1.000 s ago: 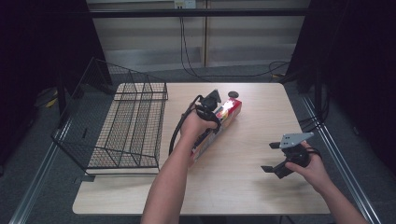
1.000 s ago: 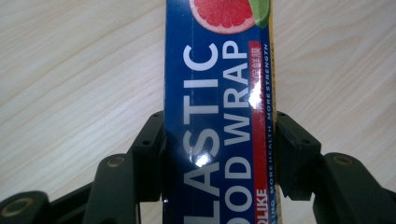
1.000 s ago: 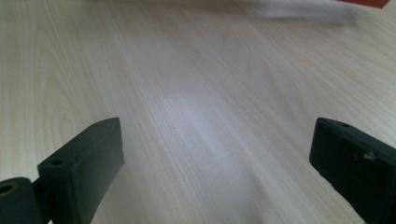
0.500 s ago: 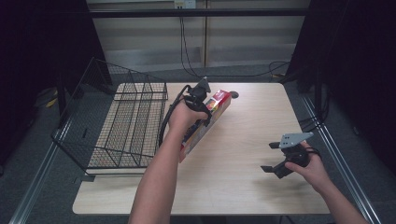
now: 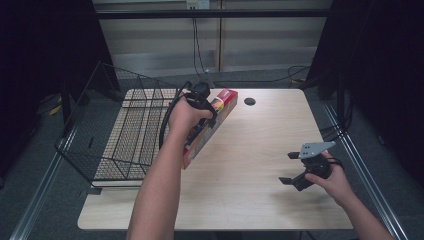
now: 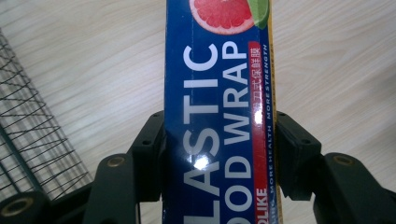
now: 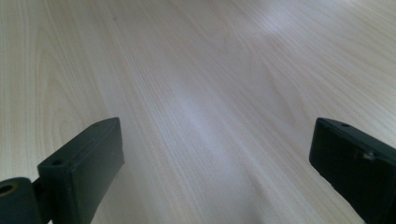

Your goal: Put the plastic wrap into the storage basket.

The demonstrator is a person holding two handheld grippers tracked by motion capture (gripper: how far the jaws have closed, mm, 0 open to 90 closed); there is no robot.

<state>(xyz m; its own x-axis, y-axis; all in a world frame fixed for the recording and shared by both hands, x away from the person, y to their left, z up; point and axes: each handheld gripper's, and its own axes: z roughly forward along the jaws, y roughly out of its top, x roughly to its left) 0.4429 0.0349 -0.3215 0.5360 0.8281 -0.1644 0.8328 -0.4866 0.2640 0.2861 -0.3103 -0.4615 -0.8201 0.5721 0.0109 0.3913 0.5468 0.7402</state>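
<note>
Gripping plastic wrap box (image 6: 217,116) lengthwise, wire basket (image 5: 125,135) edge beside, open tabletop (image 5: 260,145) rightward

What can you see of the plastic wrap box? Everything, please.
The plastic wrap box is long and narrow, seemingly glossy cardboard: a blue face with white "PLASTIC FOOD WRAP" lettering, a grapefruit picture, a red stripe, red end and side. The left gripper is shut across its width, pads pressing both long sides. It is tilted, far end raised, beside the wire basket, over the wooden table. Whether its near end touches the table is unclear.
</note>
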